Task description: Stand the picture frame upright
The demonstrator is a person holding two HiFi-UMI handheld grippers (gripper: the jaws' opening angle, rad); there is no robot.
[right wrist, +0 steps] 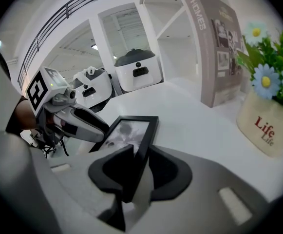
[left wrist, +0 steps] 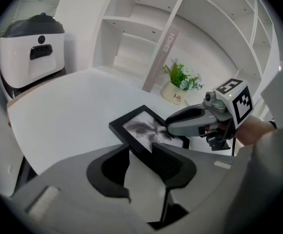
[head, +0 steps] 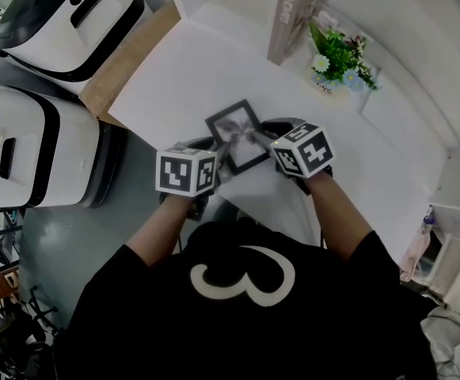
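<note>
A black picture frame [head: 238,135] with a grey print lies tilted near the front of the white table [head: 174,77]. My left gripper [head: 220,163] is at its near-left corner. In the left gripper view that corner of the frame [left wrist: 137,129] pokes between the tips of the left gripper [left wrist: 141,152], which stands open, with white showing in the gap. My right gripper [head: 263,137] is at the frame's right side. In the right gripper view the frame [right wrist: 131,130] runs edge-on down between the jaws of the right gripper [right wrist: 140,152], which is shut on it.
A tall grey book [head: 293,14] marked HOMES stands at the back of the table. A pot of flowers [head: 336,58] is to its right. Two white machines [head: 71,18] [head: 32,145] stand on the floor to the left. White shelves [left wrist: 141,28] rise behind the table.
</note>
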